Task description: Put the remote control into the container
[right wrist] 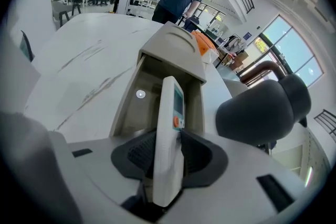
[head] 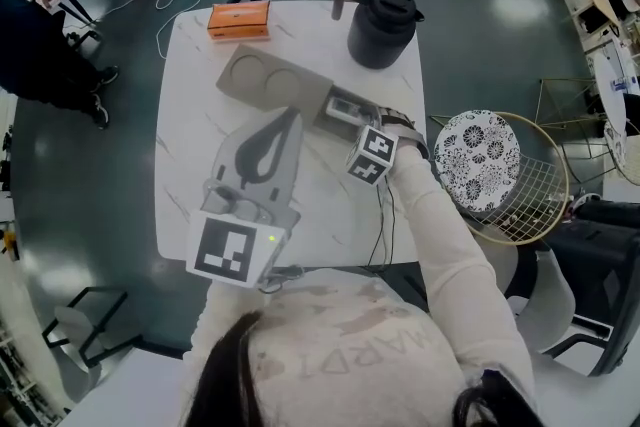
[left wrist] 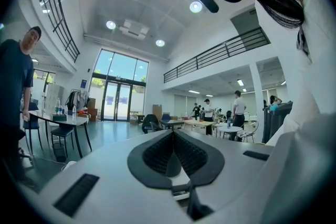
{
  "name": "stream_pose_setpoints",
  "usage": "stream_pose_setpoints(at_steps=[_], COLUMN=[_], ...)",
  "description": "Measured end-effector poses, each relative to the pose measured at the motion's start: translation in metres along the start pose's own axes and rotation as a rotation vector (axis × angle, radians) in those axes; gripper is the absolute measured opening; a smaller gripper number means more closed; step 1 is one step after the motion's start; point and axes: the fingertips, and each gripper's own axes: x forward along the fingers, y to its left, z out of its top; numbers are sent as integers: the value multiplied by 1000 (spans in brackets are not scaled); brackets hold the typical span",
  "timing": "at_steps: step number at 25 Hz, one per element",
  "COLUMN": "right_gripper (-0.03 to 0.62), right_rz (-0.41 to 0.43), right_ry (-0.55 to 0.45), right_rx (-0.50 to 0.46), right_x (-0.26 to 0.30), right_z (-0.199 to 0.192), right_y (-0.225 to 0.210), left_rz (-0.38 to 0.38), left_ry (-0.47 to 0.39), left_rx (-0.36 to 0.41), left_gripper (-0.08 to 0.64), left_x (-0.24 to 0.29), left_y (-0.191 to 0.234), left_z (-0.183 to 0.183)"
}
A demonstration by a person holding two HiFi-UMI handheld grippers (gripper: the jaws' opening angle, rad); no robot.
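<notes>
Looking down from the head view, I see a white marbled bench (head: 190, 165). My right tool (head: 355, 127) reaches the near end of a grey container (head: 300, 100). Its marker cube and my sleeve cover that end, so the remote is hard to make out there.

The right gripper view fills the gap. The white remote control (right wrist: 172, 107) stands on edge between the jaws of the right tool (right wrist: 167, 136). Its far end, with a screen and an orange button, is over the open rectangular well of the container (right wrist: 173, 42). The jaws stand apart and the pads do not appear to clamp it.

My left tool (head: 290, 120) is above the bench with its tips toward the container. In the left gripper view, the left tool (left wrist: 173, 134) has its jaws closed tip to tip with nothing between them. Past them is only a hall with glass doors.

Counted: two tools, one remote, and one container with two round hollows and one well. There is also one orange box (head: 239, 19) and one dark jug (head: 381, 25).

The jug stands just beside the well end, and the orange box is beyond the hollows. A person in dark clothes (head: 40, 45) stands on the floor, well apart from the bench. A wire chair with a patterned cushion (head: 478, 162) sits beside the bench on my right.
</notes>
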Motion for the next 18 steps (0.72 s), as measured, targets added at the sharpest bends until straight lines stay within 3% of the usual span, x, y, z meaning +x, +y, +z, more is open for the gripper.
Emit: stream_pose_setpoints(at_steps=[18], right_gripper=[176], right_rz=[187], right_ry=[-7], right_rx=[-21], right_x=[-14], right_z=[0], right_y=[10], left_rz=[-11], left_ry=[3], left_rx=[0], left_gripper=[14], left_x=[2], left_y=[-6], left_z=[1])
